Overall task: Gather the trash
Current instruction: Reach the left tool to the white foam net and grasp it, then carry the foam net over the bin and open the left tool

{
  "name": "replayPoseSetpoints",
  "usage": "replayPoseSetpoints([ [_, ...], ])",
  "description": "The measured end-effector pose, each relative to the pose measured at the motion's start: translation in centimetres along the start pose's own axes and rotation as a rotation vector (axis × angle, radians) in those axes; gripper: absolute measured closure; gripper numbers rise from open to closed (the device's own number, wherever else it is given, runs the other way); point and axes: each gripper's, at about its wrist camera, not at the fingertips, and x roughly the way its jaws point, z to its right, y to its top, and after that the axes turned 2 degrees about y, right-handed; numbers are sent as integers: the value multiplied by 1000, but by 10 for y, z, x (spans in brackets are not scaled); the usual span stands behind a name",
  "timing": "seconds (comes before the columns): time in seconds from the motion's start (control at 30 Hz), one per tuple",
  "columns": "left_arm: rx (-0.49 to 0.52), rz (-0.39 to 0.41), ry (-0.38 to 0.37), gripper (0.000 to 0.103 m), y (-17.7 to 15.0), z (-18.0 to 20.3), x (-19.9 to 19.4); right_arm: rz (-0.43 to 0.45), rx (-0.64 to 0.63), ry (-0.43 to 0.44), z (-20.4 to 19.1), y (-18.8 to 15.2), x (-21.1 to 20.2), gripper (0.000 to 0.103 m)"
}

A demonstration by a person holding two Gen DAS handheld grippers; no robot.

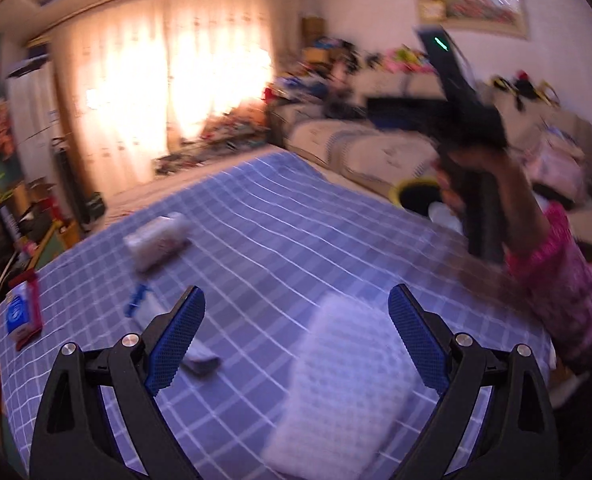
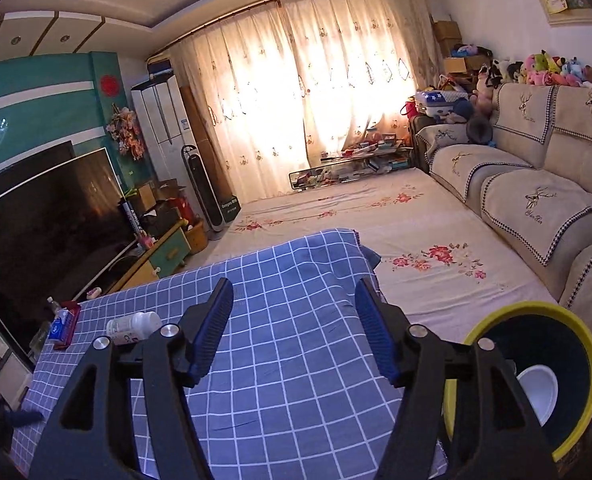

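Across the checked tabletop (image 1: 280, 232) trash lies scattered: a white quilted pad (image 1: 343, 384) at 6 o'clock, a toppled pale bottle (image 1: 158, 240) at 10. Both our left hand-held gripper (image 1: 296, 336) and right hand-held gripper (image 2: 294, 330) gape empty. We judge the pad limp, apt to slip short of the yellow-rimmed bin (image 2: 535, 376).

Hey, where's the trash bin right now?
The bin sits at the lower right of the right wrist view, beside the checked table and in front of the sofa, with something white inside.
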Motion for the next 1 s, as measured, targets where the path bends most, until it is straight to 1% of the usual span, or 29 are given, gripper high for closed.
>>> replayPoseSetpoints([
  [0.13,75,-88,-66,11,-8,22,12,-2,15,14,1,0,-3,42],
  [0.23,111,-153,-95,11,-15,31,23,-19,19,17,3,-1,-1,41],
  [0.37,138,-212,-89,11,-25,32,31,-36,25,24,2,-3,3,41],
  [0.47,143,-239,-83,11,-30,29,34,-48,32,32,2,-4,4,41],
  [0.5,143,-246,-83,13,-31,29,34,-50,34,35,2,-3,5,41],
  [0.57,137,-261,-73,26,-33,27,35,-52,35,37,1,-4,5,41],
  [0.6,133,-263,-69,28,-34,26,35,-52,35,37,0,-4,5,41],
  [0.67,123,-259,-71,42,-34,25,33,-52,36,40,0,-4,5,41],
  [0.7,116,-255,-73,46,-33,24,32,-52,36,40,0,-4,5,41],
  [0.73,110,-252,-75,54,-32,24,31,-52,37,41,0,-4,5,41],
  [0.77,105,-249,-79,67,-32,23,30,-53,39,43,0,-4,5,41],
  [0.8,100,-253,-86,75,-32,23,30,-54,40,43,0,-4,6,41],
  [0.83,91,-255,-93,87,-32,22,29,-53,40,43,0,-3,5,41],
  [0.87,89,-251,-91,90,-32,23,28,-53,39,43,0,-3,5,41],
  [1.0,60,-219,-71,92,-26,21,18,-44,45,47,0,-2,4,41],
])
